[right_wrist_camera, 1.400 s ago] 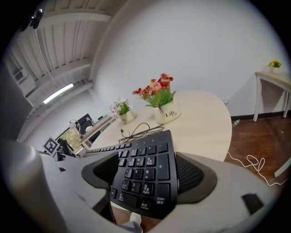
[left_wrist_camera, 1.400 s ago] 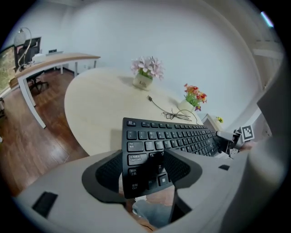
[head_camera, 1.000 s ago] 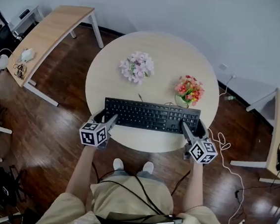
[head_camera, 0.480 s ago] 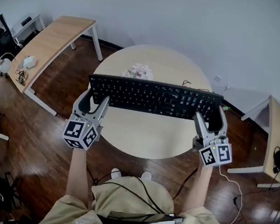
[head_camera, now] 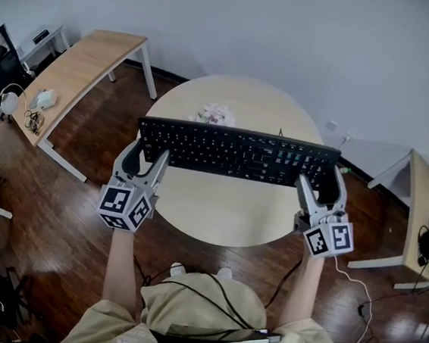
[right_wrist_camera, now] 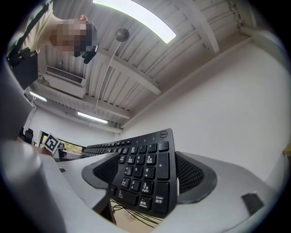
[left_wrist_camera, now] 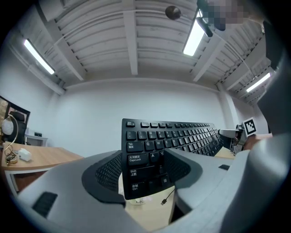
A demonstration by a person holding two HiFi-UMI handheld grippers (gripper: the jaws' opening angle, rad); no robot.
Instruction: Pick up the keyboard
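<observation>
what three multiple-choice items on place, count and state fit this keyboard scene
1. Relative to the round pale wooden table, where is the black rectangular keyboard? A lying on it; B held up over it; C under it.
2. How many grippers hold the keyboard? A none; B one; C two.
3. The left gripper has its jaws: A apart; B shut on the keyboard's end; C shut, empty.
Answers: 1 B, bare tabletop shows beneath it; 2 C, the left and the right gripper each clamp an end; 3 B, the keys sit pinched between them.
</observation>
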